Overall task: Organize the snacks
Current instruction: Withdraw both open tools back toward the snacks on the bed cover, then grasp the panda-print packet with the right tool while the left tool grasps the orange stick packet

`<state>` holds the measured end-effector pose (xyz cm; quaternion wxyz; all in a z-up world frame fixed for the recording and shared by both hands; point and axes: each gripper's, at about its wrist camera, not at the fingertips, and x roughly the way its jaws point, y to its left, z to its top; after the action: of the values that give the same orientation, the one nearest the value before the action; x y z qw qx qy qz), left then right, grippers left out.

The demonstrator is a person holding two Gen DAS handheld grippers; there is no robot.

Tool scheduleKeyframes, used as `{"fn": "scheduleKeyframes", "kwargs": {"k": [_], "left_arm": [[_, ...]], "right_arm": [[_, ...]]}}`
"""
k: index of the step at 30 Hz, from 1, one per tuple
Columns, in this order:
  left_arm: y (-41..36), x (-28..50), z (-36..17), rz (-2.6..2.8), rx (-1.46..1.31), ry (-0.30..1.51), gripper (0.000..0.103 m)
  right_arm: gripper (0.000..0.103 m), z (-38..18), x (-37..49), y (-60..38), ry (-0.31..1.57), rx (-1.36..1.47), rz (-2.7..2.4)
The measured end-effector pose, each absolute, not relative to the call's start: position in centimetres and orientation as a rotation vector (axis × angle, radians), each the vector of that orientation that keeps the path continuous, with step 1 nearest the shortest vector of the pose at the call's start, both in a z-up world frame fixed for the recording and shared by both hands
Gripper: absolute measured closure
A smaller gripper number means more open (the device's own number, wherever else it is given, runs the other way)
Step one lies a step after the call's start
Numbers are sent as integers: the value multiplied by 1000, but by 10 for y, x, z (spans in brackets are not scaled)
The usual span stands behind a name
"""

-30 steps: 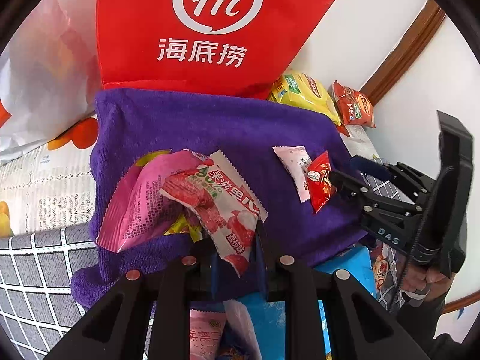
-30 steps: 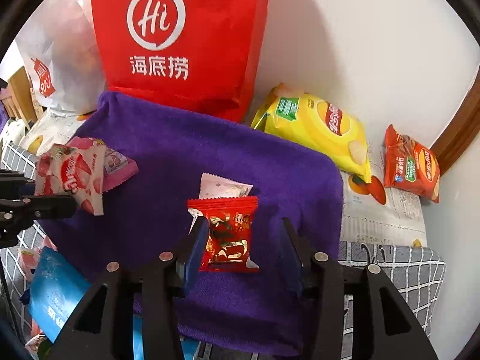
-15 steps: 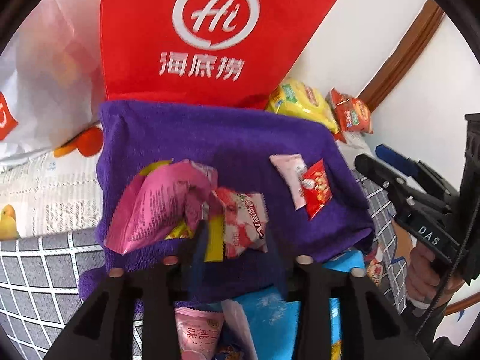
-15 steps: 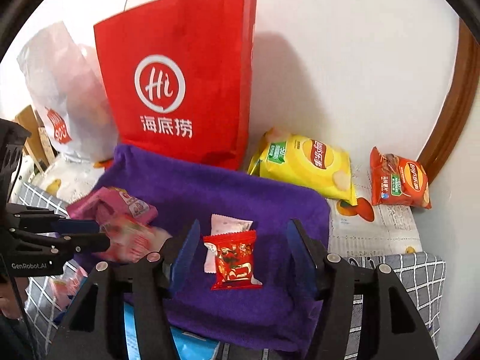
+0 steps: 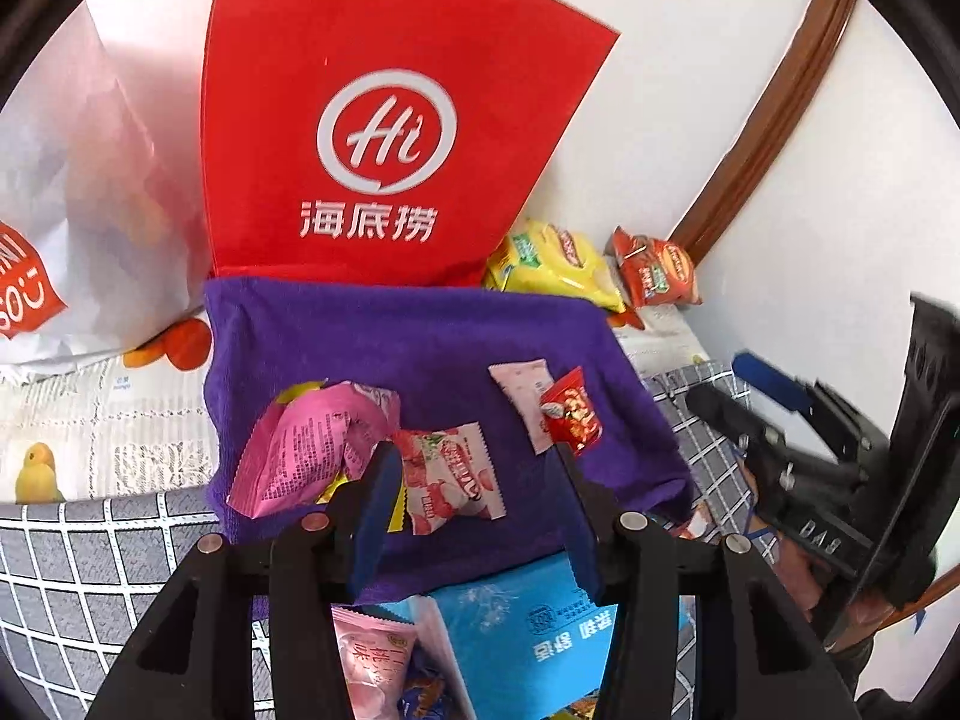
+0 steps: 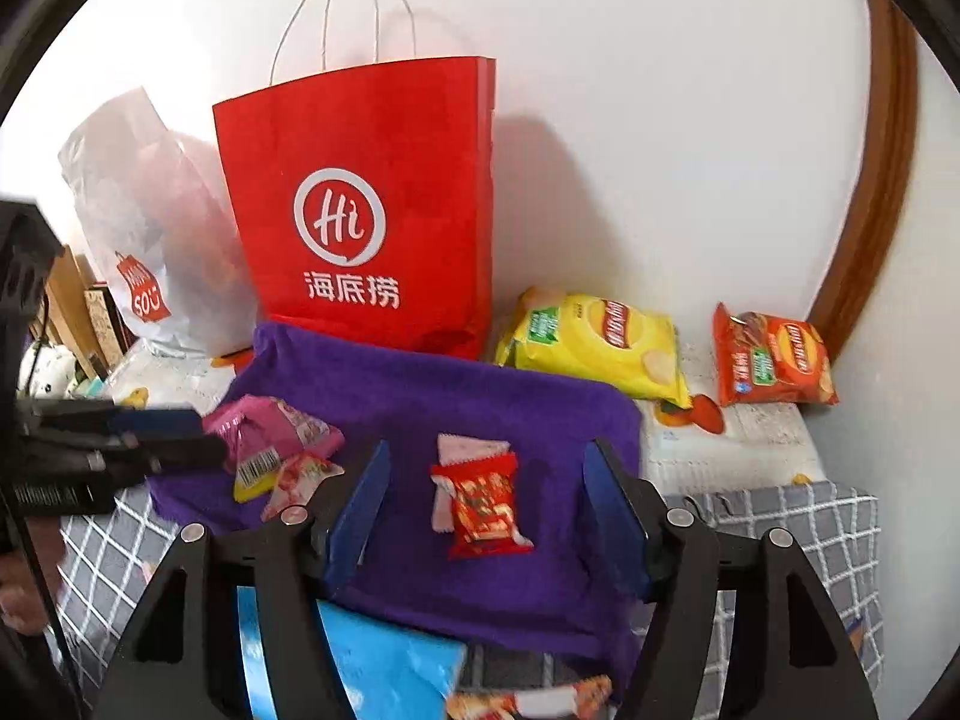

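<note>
A purple towel (image 5: 420, 348) (image 6: 480, 402) lies before a red paper bag (image 5: 372, 138) (image 6: 372, 210). On it lie a pink packet (image 5: 306, 450) (image 6: 270, 420), a red-and-white strawberry snack (image 5: 450, 474) (image 6: 300, 474), a pale pink sachet (image 5: 522, 384) (image 6: 462, 450) and a small red snack (image 5: 570, 414) (image 6: 486, 504). My left gripper (image 5: 474, 468) is open and empty, just behind the strawberry snack. My right gripper (image 6: 486, 474) is open and empty, its fingers either side of the small red snack but above it.
A yellow chip bag (image 6: 594, 342) (image 5: 552, 264) and an orange chip bag (image 6: 768, 360) (image 5: 654, 270) lie at the back right by the wall. A white plastic bag (image 6: 138, 228) (image 5: 78, 210) stands left. A blue packet (image 5: 540, 642) (image 6: 384, 672) and more snacks lie below the towel's front edge.
My left gripper opened and let the strawberry snack drop onto the towel beside the pink packet, then drew back. My right gripper rose and pulled back from the small red snack.
</note>
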<state>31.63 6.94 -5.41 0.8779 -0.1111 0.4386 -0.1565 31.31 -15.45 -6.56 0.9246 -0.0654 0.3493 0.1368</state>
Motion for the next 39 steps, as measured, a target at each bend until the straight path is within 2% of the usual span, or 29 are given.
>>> {"fn": "scheduleKeyframes", "kwargs": {"k": [11,19,26,39], "left_arm": [[64,294,-27,-334,-208,846,56],[50,271,-3,-358,-164,776,55],[50,241,2,-336,-116,792,55],[104,189,-48,-222,-159,871,54]], "right_arm": [[36,-112,270,-210,892,-12,222],[36,-139,236,-221,942,3,249],[36,-153,230,-210,948,-47,292],[36,-174,243,-206,962,-76,307]]}}
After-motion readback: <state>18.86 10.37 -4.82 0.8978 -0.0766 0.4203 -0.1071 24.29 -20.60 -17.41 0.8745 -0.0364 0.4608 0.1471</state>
